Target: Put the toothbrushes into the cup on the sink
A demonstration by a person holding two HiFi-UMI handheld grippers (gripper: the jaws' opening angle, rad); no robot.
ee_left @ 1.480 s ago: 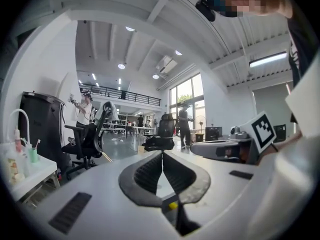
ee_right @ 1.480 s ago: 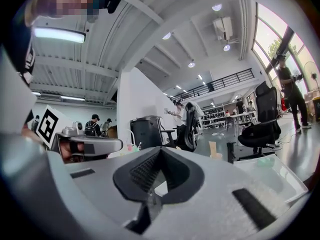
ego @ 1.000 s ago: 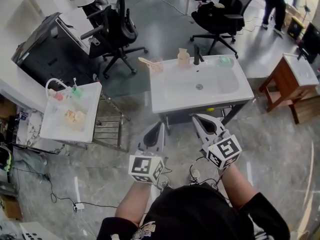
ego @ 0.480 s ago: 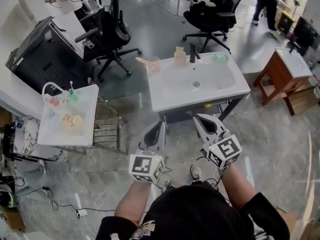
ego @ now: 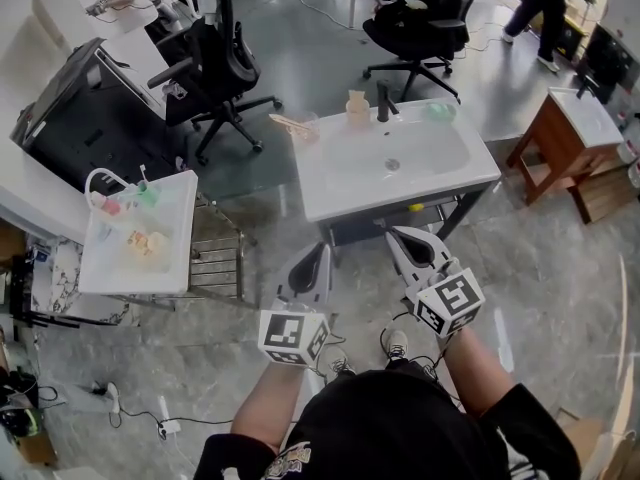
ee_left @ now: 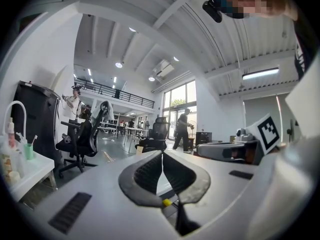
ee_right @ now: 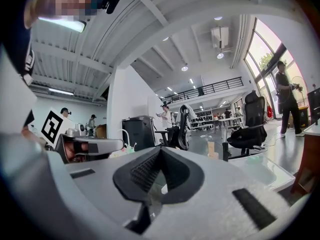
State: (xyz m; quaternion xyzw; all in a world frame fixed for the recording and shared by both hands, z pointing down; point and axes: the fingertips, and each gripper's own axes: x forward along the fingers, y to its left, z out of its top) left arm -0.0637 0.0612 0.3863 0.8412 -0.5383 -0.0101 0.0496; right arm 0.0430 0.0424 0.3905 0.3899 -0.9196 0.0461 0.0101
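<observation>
Standing on sink (ego: 330,200) rear rim: cup (ego: 357,107), contents unclear.

The place is a big open-plan office serving as a test lab: black wheeled office chairs (ego: 225,63) on a polished grey stone floor (ego: 560,268), a white washbasin (ego: 320,203) on a bare frame, a railed mezzanine (ee_left: 115,90), tall windows (ee_left: 178,98), loose cables (ego: 130,400).

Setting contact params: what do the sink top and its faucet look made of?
Sink top: white, smooth, slightly glossy, probably ceramic or cast resin; light sheen in the basin. Faucet: black, matte, likely coated metal; too small to be sure.
</observation>
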